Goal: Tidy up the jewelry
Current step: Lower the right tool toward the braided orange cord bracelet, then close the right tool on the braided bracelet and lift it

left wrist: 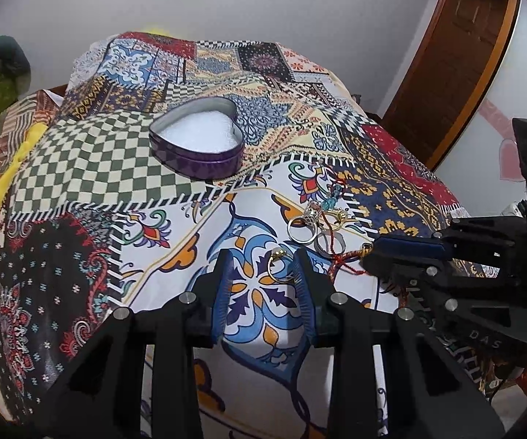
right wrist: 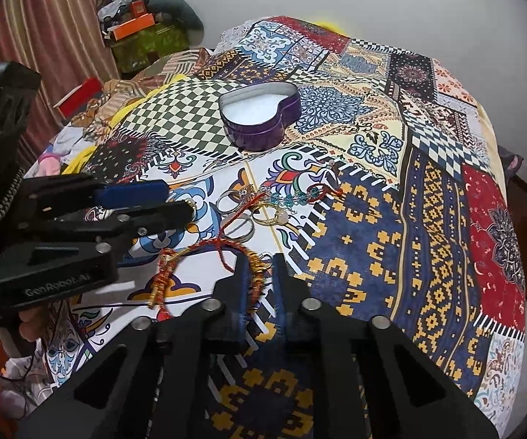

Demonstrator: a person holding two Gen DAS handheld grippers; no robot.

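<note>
The left tool (left wrist: 263, 261) is spread around a gold ring (left wrist: 276, 265) on the patchwork cloth (left wrist: 91, 168). The right tool (right wrist: 259, 270) is spread around a red-and-gold bracelet (right wrist: 190, 256). Farther back sits the purple heart tin (left wrist: 197, 137), near a white wall (left wrist: 263, 3).

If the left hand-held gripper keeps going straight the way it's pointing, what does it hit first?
Most likely the gold ring, lying on the patterned cloth between the open fingers of the left hand-held gripper. Beyond it, probably bare cloth, though depth is hard to judge.
</note>
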